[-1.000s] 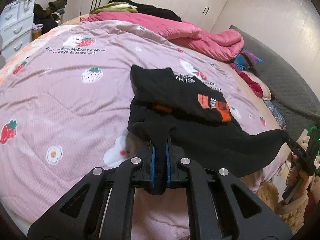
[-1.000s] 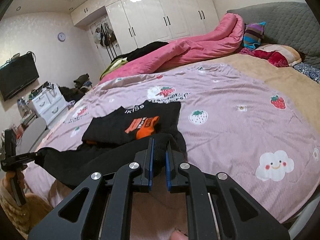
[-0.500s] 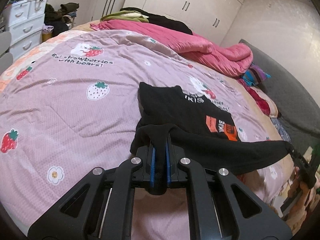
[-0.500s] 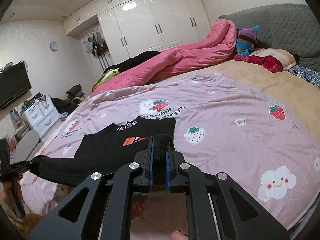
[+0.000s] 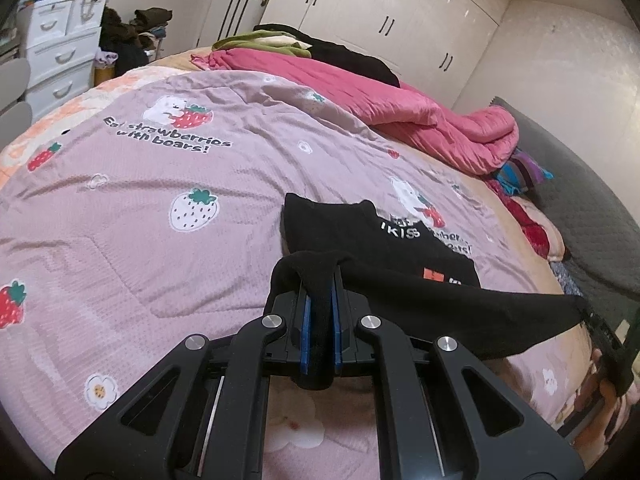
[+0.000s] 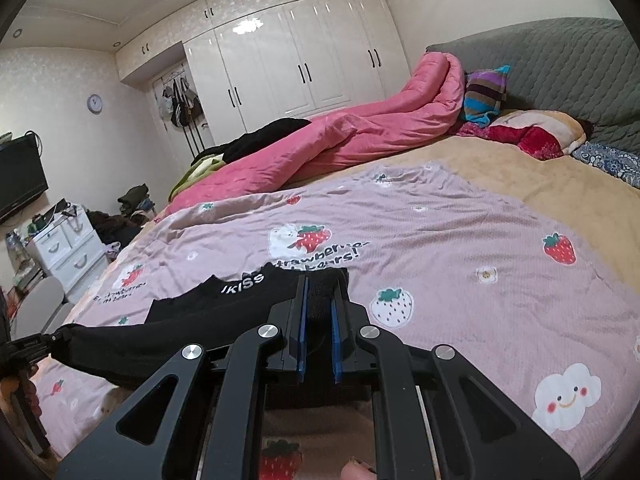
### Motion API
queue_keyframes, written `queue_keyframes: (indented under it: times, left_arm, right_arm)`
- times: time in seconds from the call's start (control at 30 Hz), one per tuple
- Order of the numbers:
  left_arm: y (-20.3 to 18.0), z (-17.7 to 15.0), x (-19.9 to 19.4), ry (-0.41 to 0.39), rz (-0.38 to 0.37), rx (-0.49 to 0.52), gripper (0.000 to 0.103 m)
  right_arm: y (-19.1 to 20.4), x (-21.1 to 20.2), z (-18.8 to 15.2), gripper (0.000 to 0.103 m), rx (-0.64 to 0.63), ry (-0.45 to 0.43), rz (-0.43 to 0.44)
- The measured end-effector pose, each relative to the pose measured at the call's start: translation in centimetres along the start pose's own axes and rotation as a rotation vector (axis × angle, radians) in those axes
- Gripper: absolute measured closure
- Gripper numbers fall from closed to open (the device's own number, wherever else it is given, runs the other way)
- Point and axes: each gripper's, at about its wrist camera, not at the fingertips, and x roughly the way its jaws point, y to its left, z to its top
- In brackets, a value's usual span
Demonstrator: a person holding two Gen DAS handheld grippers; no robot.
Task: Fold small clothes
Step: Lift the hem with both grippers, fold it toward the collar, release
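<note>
Left wrist view only: orange patch on black shirt. Right wrist view only: TV, wall clock. Left gripper: jaws pinching shirt hem corner. Right gripper: jaws pinching opposite corner. Hem taut between grippers; shirt body flat on strawberry blanket beyond jaws.

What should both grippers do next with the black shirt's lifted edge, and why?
Probably carry the edge forward and lay it over the part on the bed. The left gripper and right gripper each clamp a corner of the black shirt, its hem stretched taut between them above the bedspread.
</note>
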Motion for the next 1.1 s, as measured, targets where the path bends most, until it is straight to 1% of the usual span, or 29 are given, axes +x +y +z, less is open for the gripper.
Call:
queue_keyframes:
  times: [0.3, 0.43, 0.6, 0.73, 0.8, 1.1]
  left_arm:
    - [-0.3, 2.2, 1.9, -0.001, 0.015, -0.008, 0.101]
    - [-0.3, 3.3, 3.1, 0.002, 0.015, -0.022, 0.101]
    - [0.1, 4.4, 5.3, 0.007, 0.04, -0.024, 0.101]
    - [0.5, 4.8, 7.1, 0.019, 0.058, -0.021, 0.101]
    - [0.7, 4.9, 8.0, 0.023, 0.065, -0.017, 0.101]
    - [0.9, 4.8, 12.1, 0.064, 0.107, 0.014, 0.101]
  right_arm:
    - [0.6, 2.6, 1.7, 0.094, -0.002, 0.002, -0.019]
    - [0.5, 4.6, 2.8, 0.094, 0.004, 0.007, -0.031]
    - [0.6, 8.1, 3.6, 0.094, 0.013, 0.025, -0.054]
    - [0.4, 10.0, 3.5, 0.094, 0.043, 0.043, -0.045]
    - [0.4, 10.6, 3.3, 0.094, 0.038, 0.047, -0.051]
    - [-0.1, 14.7, 1.5, 0.094, -0.001, 0.103, -0.107]
